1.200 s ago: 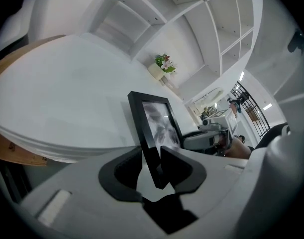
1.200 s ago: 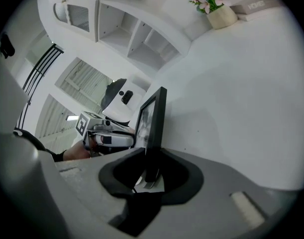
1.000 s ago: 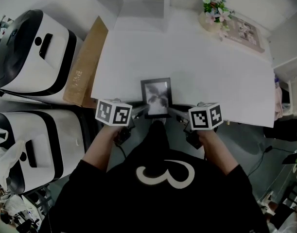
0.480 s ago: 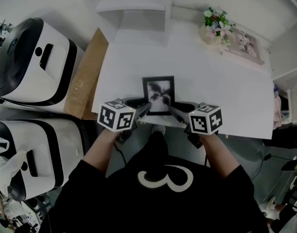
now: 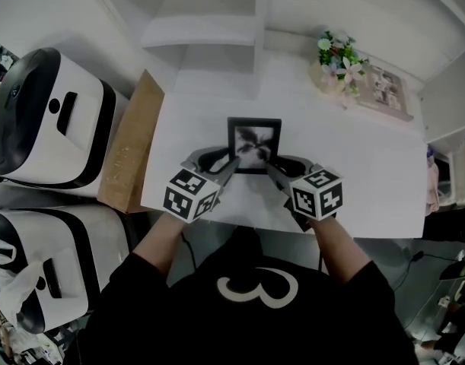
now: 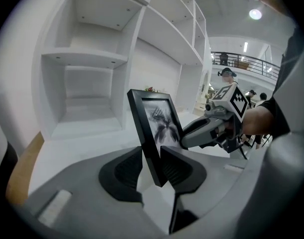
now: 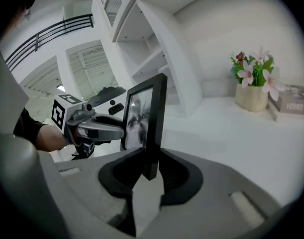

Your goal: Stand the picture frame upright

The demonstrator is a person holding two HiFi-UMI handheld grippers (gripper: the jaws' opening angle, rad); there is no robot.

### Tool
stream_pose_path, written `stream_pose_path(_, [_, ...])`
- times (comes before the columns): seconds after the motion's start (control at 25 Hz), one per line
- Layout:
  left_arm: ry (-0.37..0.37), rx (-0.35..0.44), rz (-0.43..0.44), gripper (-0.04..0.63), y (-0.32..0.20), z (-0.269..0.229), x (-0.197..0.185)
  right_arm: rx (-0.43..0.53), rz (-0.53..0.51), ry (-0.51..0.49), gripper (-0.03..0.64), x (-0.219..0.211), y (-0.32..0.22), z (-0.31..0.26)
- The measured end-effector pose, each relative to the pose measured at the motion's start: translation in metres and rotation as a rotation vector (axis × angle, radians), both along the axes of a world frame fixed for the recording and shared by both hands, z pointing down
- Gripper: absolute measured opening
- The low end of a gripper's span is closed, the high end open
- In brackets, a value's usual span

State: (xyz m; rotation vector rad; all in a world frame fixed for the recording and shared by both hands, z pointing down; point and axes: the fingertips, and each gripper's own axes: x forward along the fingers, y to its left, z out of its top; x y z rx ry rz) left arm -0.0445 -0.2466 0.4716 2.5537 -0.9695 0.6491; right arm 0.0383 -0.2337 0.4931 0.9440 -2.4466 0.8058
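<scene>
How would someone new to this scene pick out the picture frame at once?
On the white table in front of the white shelves, look near the front edge. The picture frame is the only black-bordered thing there, clamped between the left gripper and right gripper, unlike the loose flower pot.
</scene>
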Motion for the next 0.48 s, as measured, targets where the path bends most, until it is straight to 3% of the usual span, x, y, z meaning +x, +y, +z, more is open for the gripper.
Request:
stream_pose_path(0.16, [-0.021, 0.113, -0.007, 0.121, -0.027, -0.005, 0.003, 0.087, 0.019, 0.029, 0.092, 0.003, -0.029, -0.004])
stream_pose_path(0.48, [-0.069, 0.198, -0.029, 0.115, -0.061, 0.002, 0.005, 0.229, 0.026, 0.124, 0.092, 0.008, -0.068, 0.0])
